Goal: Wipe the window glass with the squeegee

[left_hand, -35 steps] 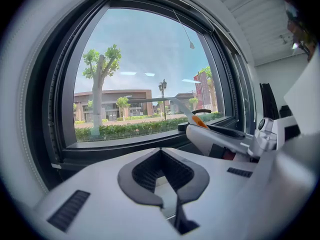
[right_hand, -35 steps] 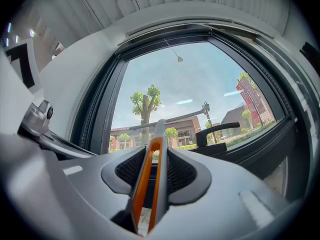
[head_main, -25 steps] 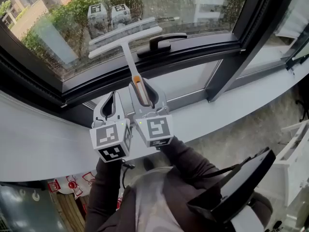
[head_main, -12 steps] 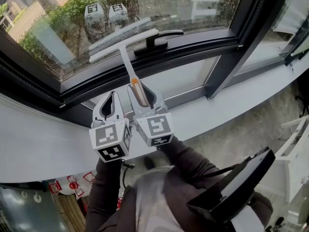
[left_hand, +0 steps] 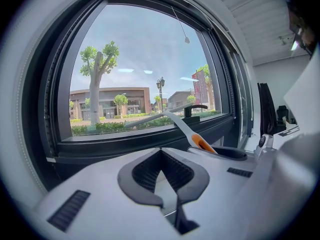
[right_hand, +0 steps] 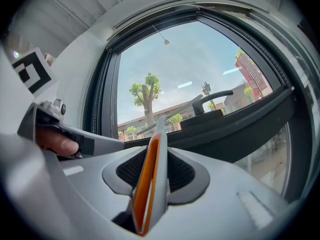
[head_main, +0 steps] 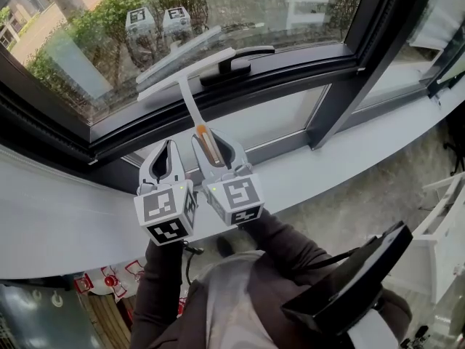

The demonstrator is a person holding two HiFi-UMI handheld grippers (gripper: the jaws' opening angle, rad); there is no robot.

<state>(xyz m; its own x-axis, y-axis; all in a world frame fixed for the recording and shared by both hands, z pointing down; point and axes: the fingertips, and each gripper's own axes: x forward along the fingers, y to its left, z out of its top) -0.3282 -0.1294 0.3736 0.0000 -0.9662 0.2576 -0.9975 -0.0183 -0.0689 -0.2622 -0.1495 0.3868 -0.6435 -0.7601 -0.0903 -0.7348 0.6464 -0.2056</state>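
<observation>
A white squeegee has its blade [head_main: 185, 73] lying against the bottom of the window glass [head_main: 290, 2], just above the dark lower frame. Its handle with an orange insert [head_main: 203, 138] runs back into my right gripper [head_main: 209, 142], which is shut on it. The right gripper view shows the orange-edged handle [right_hand: 152, 169] clamped between the dark pads. My left gripper [head_main: 167, 150] hovers beside the right one, shut and holding nothing. From the left gripper [left_hand: 161, 154] view the squeegee [left_hand: 182, 126] rises to the right of it.
A black window handle [head_main: 236, 62] sits on the frame right behind the blade. A dark mullion [head_main: 363, 57] stands to the right, and a white sill [head_main: 349, 158] runs below. A black device [head_main: 349, 282] hangs at the person's front. Both marker cubes reflect in the glass [head_main: 156, 22].
The squeegee blade has slid a little lower on the glass, closer to the bottom frame, and the right gripper has drawn back slightly with it. The left gripper has barely moved.
</observation>
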